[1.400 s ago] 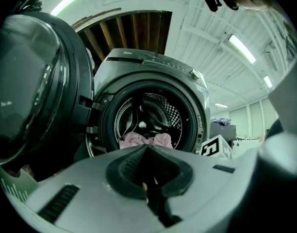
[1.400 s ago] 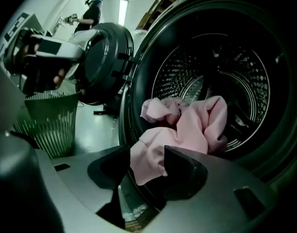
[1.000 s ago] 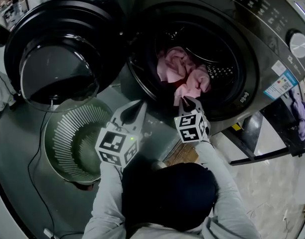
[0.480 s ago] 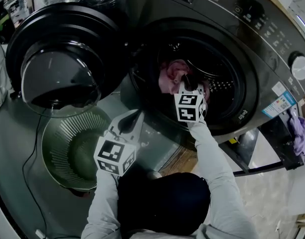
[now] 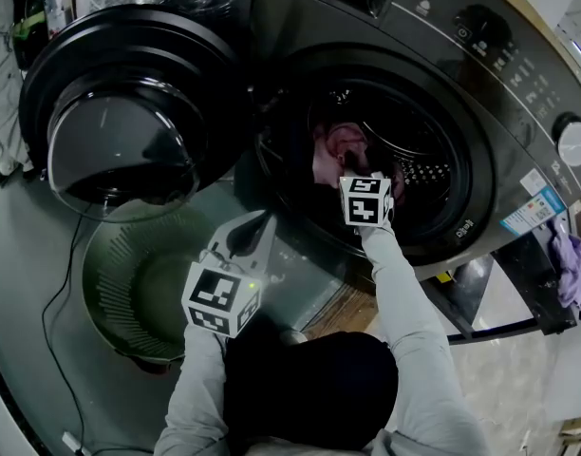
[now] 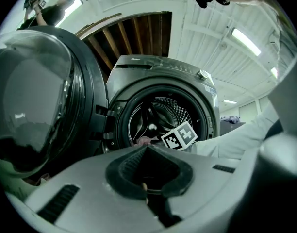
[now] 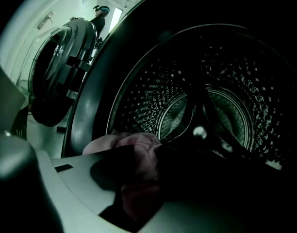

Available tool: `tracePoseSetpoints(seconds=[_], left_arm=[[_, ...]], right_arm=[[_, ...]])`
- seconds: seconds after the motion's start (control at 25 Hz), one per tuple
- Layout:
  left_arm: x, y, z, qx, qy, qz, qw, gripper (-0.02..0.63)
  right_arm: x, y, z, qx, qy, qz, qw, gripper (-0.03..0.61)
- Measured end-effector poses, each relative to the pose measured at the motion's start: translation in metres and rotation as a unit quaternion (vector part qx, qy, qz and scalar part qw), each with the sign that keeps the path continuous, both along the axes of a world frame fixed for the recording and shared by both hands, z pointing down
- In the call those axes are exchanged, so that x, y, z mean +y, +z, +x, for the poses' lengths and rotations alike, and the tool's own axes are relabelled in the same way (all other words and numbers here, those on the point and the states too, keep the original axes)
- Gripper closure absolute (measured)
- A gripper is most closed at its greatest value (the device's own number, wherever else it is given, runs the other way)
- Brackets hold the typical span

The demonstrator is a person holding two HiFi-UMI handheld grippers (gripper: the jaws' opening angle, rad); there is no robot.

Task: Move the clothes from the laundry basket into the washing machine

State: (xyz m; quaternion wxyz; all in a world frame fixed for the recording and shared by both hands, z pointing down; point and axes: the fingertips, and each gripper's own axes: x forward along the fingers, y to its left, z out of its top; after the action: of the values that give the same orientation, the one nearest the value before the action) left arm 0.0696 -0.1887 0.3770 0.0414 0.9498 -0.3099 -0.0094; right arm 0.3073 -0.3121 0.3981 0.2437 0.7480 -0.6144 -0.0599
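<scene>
While the right claw (image 5: 363, 171) reaches inside the washing machine (image 5: 459, 122), its jaws are opening, with the pink cloth (image 7: 139, 147) lying between them. The left claw (image 5: 255, 224) hangs outside the machine, shut tight on nothing. The cloth might catch on a jaw and get dragged back out.

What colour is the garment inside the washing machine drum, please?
Pink; the garment shows best in the head view.
</scene>
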Motion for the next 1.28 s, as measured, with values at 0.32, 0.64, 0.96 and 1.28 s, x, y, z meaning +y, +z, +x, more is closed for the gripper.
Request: tracePoseSetpoints(seconds=[0.32, 0.64, 0.96, 1.28], left_arm=[[-0.003, -0.012, 0.0, -0.016, -0.011, 0.007, 0.9998, 0.594], [0.008, -0.037, -0.008, -0.018, -0.013, 0.037, 0.9991, 0.594], [0.041, -0.042, -0.025, -0.005, -0.028, 0.046, 0.9985, 0.594], [0.062, -0.018, -0.047, -0.014, -0.064, 0.034, 0.9972, 0.595]], right_arm=[[0.042, -0.046, -0.031, -0.003, -0.051, 0.043, 0.998, 0.377], [0.127, -0.089, -0.065, -0.108, -0.142, 0.069, 0.982, 0.463], [0.207, -0.099, -0.105, -0.149, -0.191, 0.131, 0.961, 0.561], [0.233, -0.071, -0.103, -0.212, -0.194, 0.12, 0.95, 0.561]])
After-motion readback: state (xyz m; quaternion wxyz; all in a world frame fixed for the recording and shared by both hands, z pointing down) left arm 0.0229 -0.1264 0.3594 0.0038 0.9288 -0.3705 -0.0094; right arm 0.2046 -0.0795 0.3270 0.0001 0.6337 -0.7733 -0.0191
